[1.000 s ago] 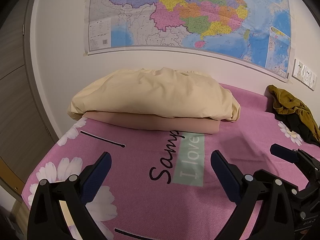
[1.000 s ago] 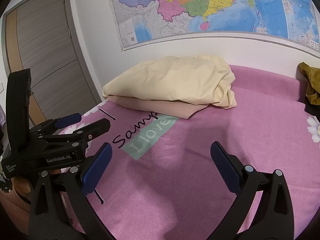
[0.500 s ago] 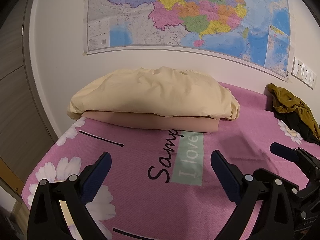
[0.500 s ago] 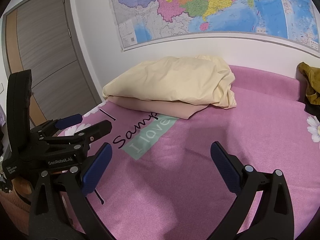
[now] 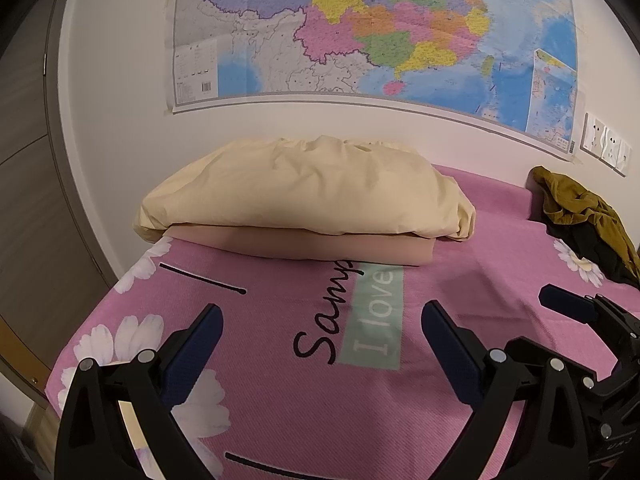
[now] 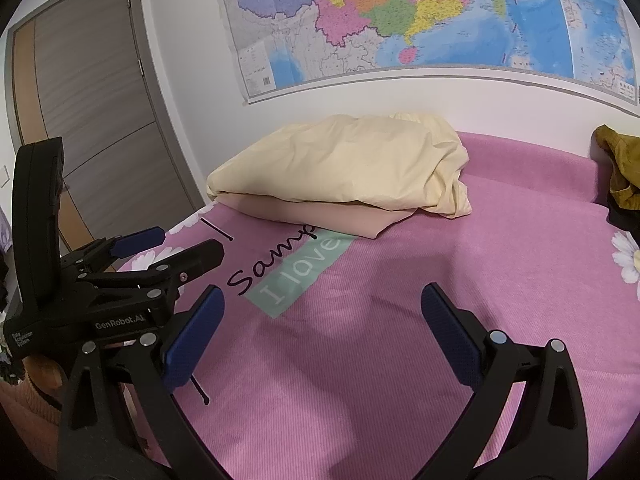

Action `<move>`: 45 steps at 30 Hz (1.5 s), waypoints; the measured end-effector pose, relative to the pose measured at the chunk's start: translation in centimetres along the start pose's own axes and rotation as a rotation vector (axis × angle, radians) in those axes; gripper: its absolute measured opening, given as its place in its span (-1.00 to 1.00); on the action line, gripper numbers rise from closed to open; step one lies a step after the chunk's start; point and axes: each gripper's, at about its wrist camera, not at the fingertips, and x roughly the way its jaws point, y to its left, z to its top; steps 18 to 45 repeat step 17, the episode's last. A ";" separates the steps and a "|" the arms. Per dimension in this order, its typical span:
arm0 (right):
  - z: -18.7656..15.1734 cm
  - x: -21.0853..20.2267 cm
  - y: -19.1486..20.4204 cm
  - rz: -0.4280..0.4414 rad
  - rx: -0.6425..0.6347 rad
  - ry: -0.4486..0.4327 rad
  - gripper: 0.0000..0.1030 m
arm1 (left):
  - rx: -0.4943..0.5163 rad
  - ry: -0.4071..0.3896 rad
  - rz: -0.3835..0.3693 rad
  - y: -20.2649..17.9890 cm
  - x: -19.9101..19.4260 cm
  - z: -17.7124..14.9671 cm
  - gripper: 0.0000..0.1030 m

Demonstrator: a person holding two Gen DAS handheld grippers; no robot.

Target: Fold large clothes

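A folded cream cloth (image 5: 304, 192) (image 6: 344, 164) lies on a folded beige cloth (image 5: 304, 244) (image 6: 320, 216) at the far side of the pink bed (image 5: 320, 400) (image 6: 400, 360). A crumpled olive and black garment (image 5: 588, 220) (image 6: 620, 168) lies at the far right. My left gripper (image 5: 320, 344) is open and empty above the bed, well short of the stack. It also shows in the right wrist view (image 6: 176, 244). My right gripper (image 6: 320, 328) is open and empty; it shows at the right of the left wrist view (image 5: 576, 308).
A large map (image 5: 380, 28) hangs on the white wall behind the bed. A grey door (image 6: 92, 120) stands at the left. Wall sockets (image 5: 604, 146) sit at the right. The bedspread carries daisy prints and the words "I love" (image 5: 376, 312).
Both grippers have stayed open with almost no movement. The view has shifted only slightly.
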 end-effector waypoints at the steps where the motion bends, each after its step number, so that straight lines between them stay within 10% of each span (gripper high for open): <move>1: 0.0 0.0 0.0 0.004 0.003 0.000 0.88 | -0.002 0.002 -0.002 0.0 0.0 0.0 0.86; 17: -1.0 -3.2 -2.5 -0.092 0.053 -0.036 0.89 | 0.016 0.019 -0.129 -2.8 0.0 0.0 0.86; 45: -1.0 -3.2 -2.5 -0.092 0.053 -0.036 0.89 | 0.016 0.019 -0.129 -2.8 0.0 0.0 0.86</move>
